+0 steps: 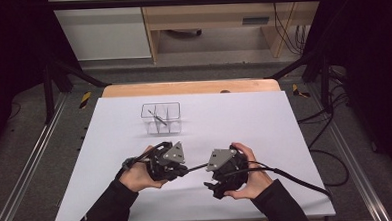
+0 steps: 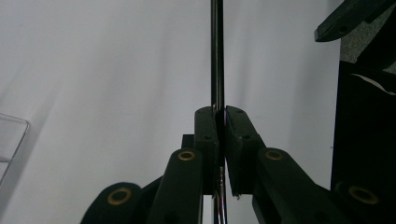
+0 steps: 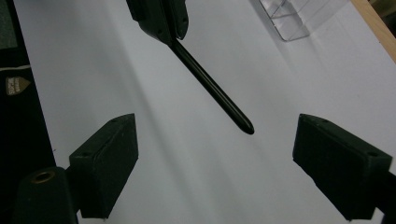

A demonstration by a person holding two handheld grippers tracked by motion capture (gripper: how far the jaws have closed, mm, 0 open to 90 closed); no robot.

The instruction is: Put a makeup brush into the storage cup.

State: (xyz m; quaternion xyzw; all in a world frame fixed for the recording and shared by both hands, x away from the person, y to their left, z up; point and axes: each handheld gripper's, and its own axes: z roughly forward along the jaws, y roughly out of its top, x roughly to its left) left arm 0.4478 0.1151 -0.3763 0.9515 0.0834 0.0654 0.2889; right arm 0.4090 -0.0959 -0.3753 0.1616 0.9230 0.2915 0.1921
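1. While both hands rest low over the white table sheet, the left gripper has its jaws pressed together on a thin dark pen, pinching it near the middle of its shaft.
2. Seen from the right gripper view, the pen sticks out of the left gripper and slants down across the sheet, its rounded tip ending between the two black pads of the right gripper.
3. Those right jaws stand spread wide, one on each side of the pen's tip, and neither pad touches it.
4. From the high view, the left gripper and the right gripper sit close together, nearer the person than the clear divided box, with the pen bridging the gap between them.
5. That box stands farther up the sheet, well apart from both grippers, with a thin stick-like item leaning inside it.
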